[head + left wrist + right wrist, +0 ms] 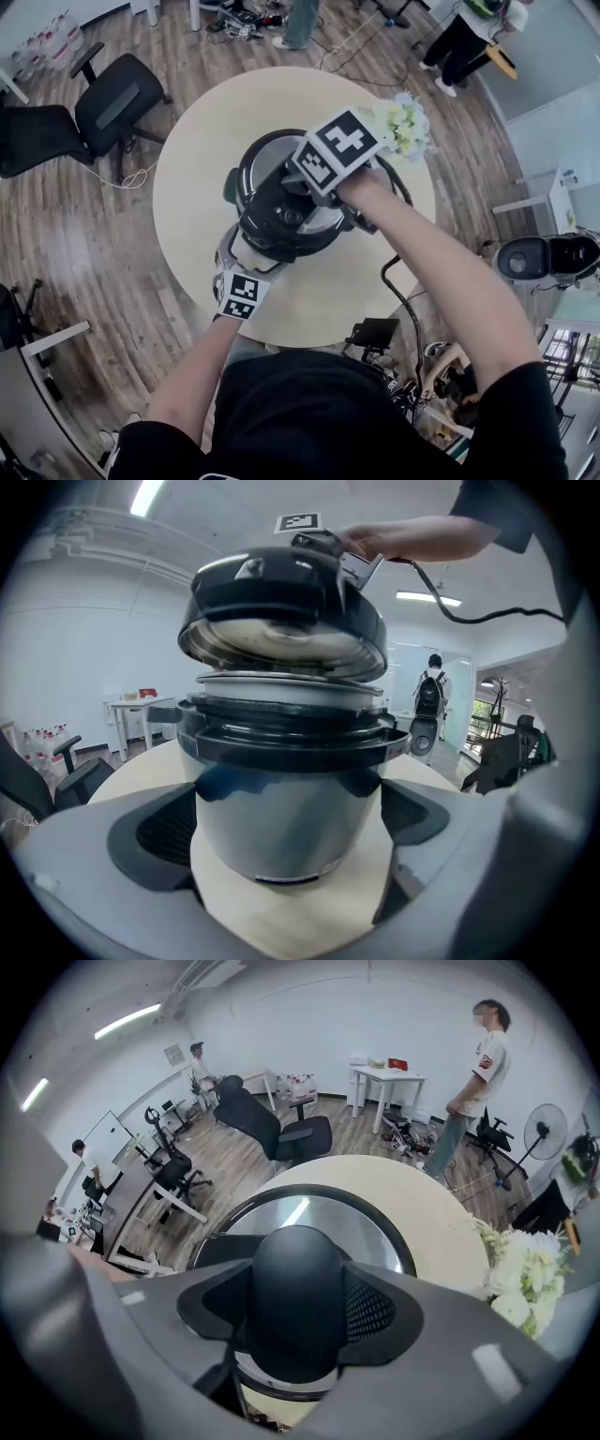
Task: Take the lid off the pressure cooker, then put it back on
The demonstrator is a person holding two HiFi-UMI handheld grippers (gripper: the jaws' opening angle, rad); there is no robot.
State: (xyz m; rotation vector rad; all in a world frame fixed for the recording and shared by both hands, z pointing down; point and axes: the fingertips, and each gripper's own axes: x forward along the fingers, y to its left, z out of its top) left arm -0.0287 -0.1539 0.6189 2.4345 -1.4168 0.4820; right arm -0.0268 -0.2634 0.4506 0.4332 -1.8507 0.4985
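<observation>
A pressure cooker (286, 789) with a silver body and black rim stands mid-table (197, 187). Its black lid (281, 602) hangs tilted just above the pot, with a gap over the inner pot's rim (281, 686). My right gripper (305, 202) reaches down from above and is shut on the lid's round black knob (295, 1288), both pads against its sides. My left gripper (246, 255) is at the cooker's near side with its jaws wide. The body shows between their tips (289, 855); I cannot tell whether they touch it.
A bunch of pale flowers (403, 127) stands on the table's far right edge. A black cable (398, 281) runs off the near right edge. Office chairs (117, 103) stand on the wooden floor to the left. People stand far off (473, 1082).
</observation>
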